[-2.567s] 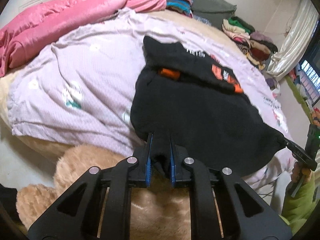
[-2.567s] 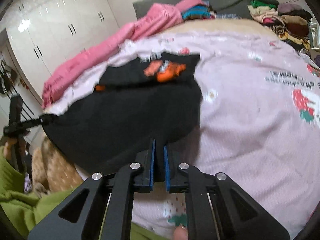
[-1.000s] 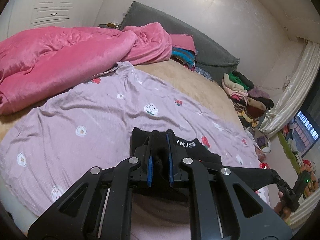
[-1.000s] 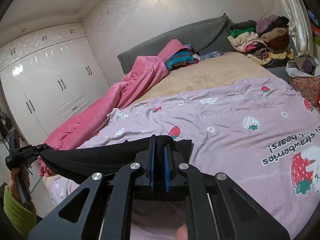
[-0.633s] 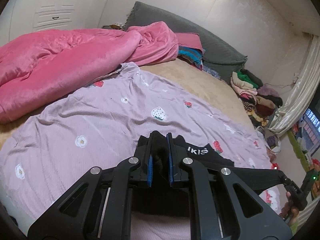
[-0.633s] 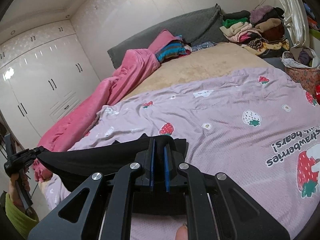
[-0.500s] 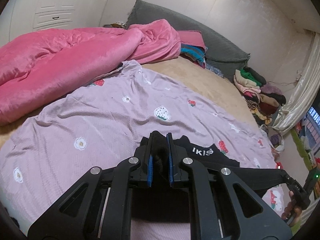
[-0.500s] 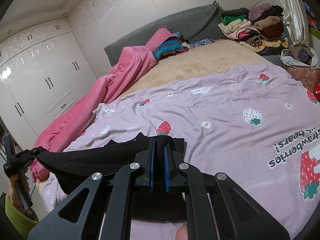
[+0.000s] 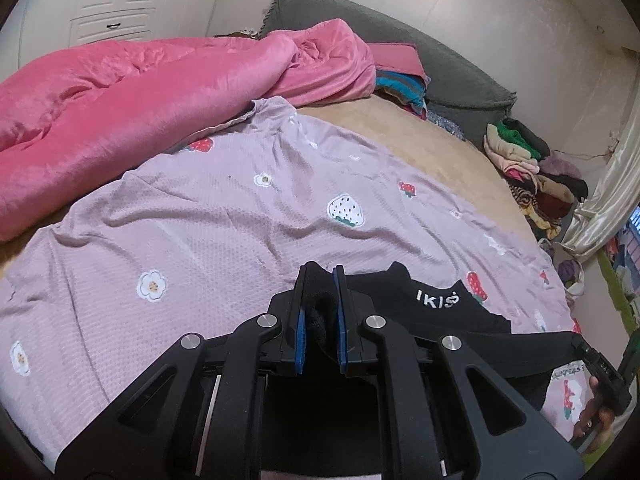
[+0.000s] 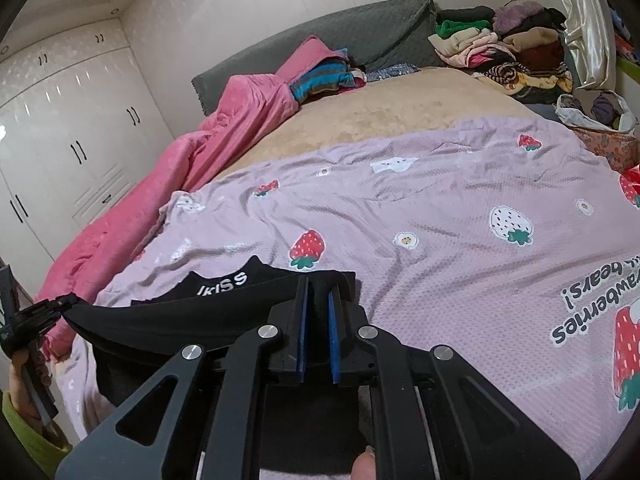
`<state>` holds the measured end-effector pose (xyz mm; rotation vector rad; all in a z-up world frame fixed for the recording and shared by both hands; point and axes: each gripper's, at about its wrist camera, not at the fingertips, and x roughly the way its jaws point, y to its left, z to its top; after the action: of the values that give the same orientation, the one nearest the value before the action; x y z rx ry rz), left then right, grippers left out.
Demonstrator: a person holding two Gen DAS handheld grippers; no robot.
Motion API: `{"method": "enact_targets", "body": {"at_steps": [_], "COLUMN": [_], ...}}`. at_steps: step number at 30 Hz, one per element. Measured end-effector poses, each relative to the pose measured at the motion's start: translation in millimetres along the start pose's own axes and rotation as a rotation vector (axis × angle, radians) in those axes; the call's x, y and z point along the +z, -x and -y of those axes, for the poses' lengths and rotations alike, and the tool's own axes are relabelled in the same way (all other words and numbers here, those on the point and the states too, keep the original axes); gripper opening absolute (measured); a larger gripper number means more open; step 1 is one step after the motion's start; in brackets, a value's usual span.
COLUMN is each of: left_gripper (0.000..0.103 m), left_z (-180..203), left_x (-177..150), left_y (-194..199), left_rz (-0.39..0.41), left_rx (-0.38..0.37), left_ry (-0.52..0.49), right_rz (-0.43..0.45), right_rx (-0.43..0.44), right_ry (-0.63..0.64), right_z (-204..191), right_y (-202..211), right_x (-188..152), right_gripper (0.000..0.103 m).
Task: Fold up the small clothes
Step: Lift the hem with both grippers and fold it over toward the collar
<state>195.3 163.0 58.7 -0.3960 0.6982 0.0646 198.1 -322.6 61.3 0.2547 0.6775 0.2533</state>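
A small black garment (image 9: 460, 316) with white lettering lies on the lilac strawberry-print sheet (image 9: 224, 220). Its near edge is stretched taut between both grippers over the lettered part. My left gripper (image 9: 319, 280) is shut on one bunched corner of the garment, seen between its blue pads. My right gripper (image 10: 315, 284) is shut on the opposite corner of the black garment (image 10: 224, 316). The left wrist view shows the right gripper (image 9: 580, 344) at the far right; the left gripper (image 10: 60, 308) appears at the left edge of the right wrist view. Most of the garment is hidden under the gripper bodies.
A pink quilt (image 9: 120, 92) is heaped along the left side of the bed. A grey headboard cushion (image 10: 344, 36) and folded striped clothes (image 10: 324, 76) sit at the head. A pile of clothes (image 10: 504, 56) and a bag (image 10: 596, 112) stand at the right. White wardrobes (image 10: 60, 120) line the wall.
Both grippers carried the held edge up over the garment and forward, then sank toward the sheet. The lettered part of the garment now shows further out beyond the taut edge.
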Motion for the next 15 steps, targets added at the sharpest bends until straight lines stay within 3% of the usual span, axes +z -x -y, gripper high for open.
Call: {"method": "enact_targets", "body": {"at_steps": [6, 9, 10, 15], "left_gripper": [0.009, 0.013, 0.013, 0.015], "left_z": [0, -1, -1, 6], "left_x": [-1, -5, -7, -20], "left_y": [-10, -7, -5, -1], "left_rz": [0.013, 0.025, 0.03, 0.032], "left_rx": [0.034, 0.029, 0.035, 0.031], "left_ry": [-0.001, -0.006, -0.018, -0.064], "right_rz": [-0.03, -0.01, 0.008, 0.042], "right_rx": [-0.051, -0.101, -0.117, -0.116], "right_ry": [0.014, 0.04, 0.051, 0.131], "right_z": [1, -1, -1, -12], "right_y": [-22, -23, -21, -9], "right_x": [-4, -8, -10, -21], "right_gripper": [0.013, 0.03, 0.04, 0.042]}}
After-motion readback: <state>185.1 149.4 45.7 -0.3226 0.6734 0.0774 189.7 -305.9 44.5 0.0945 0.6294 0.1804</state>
